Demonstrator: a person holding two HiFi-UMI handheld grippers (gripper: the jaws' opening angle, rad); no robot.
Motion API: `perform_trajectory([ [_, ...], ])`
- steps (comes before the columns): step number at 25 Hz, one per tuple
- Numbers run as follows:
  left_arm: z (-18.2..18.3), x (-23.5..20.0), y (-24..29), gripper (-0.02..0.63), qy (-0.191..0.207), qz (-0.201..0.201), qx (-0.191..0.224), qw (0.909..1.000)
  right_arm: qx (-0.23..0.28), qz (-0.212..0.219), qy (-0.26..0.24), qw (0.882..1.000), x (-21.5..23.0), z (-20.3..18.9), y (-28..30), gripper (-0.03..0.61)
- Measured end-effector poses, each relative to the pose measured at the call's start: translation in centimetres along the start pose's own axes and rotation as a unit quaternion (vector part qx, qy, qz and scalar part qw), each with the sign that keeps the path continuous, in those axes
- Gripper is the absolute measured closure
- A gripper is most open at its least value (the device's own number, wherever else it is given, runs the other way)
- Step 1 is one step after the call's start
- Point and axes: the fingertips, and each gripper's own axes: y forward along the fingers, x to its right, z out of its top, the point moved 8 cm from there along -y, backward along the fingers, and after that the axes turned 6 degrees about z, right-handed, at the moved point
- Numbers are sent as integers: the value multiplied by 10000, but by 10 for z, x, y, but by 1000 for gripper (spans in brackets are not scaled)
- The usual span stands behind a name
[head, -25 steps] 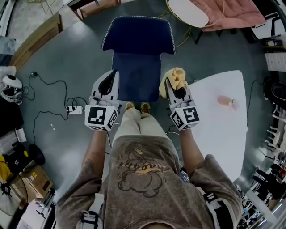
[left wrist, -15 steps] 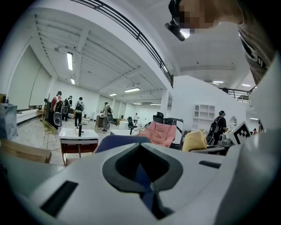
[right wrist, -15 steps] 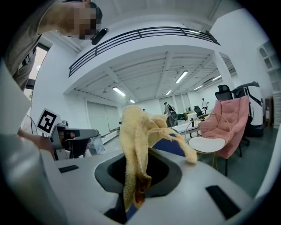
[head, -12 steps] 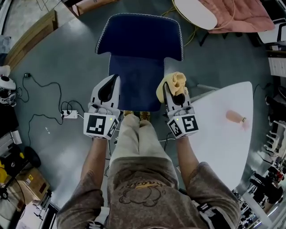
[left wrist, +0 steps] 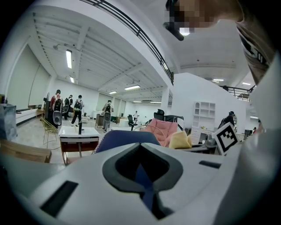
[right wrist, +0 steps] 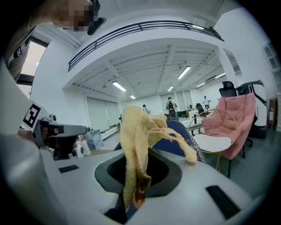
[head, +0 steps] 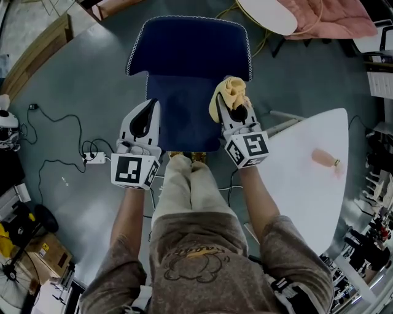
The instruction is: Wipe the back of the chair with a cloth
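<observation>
A dark blue chair stands in front of me, its back (head: 190, 46) at the far side and its seat (head: 184, 113) nearer. My right gripper (head: 231, 105) is shut on a crumpled yellow cloth (head: 228, 93), held over the seat's right edge just below the chair back. In the right gripper view the cloth (right wrist: 137, 145) hangs up out of the jaws, with the chair back (right wrist: 179, 135) behind it. My left gripper (head: 147, 113) hovers at the seat's left edge, shut with nothing in it. The left gripper view shows the chair (left wrist: 127, 137) ahead and the cloth (left wrist: 180, 139) to the right.
A white table (head: 307, 178) with a small pink object (head: 324, 159) stands at my right. A power strip (head: 93, 158) and cables lie on the floor at the left. A pink seat and round white top (head: 270, 15) sit beyond the chair. Several people stand far off.
My right gripper has moved forward with the cloth, from the seat's front right corner toward the chair back. The left gripper has stayed close to where it was.
</observation>
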Motion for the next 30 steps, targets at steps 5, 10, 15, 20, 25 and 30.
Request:
perform_trajectory([
  [5,0,-3,7,606,-32,-18,-7,10000,-125,-220,-101,9996,26,1,24,508],
  [10,1,-4,14,606,-39,-29,-30,10000,-313,-433,-160,9984,56,-2,51,508],
  [15,-1,-10,17,606,-57,9,-82,9999,-494,-749,-152,9958,88,-6,78,508],
  [20,-2,-12,19,606,-67,34,-113,9999,-491,-988,-88,9939,110,-4,89,508],
  [25,-3,-16,21,606,-71,36,-131,9999,-458,-1265,22,9909,124,-3,96,508],
  [30,-5,-19,26,605,-109,41,-159,9998,-426,-1233,78,9914,127,-4,105,508],
])
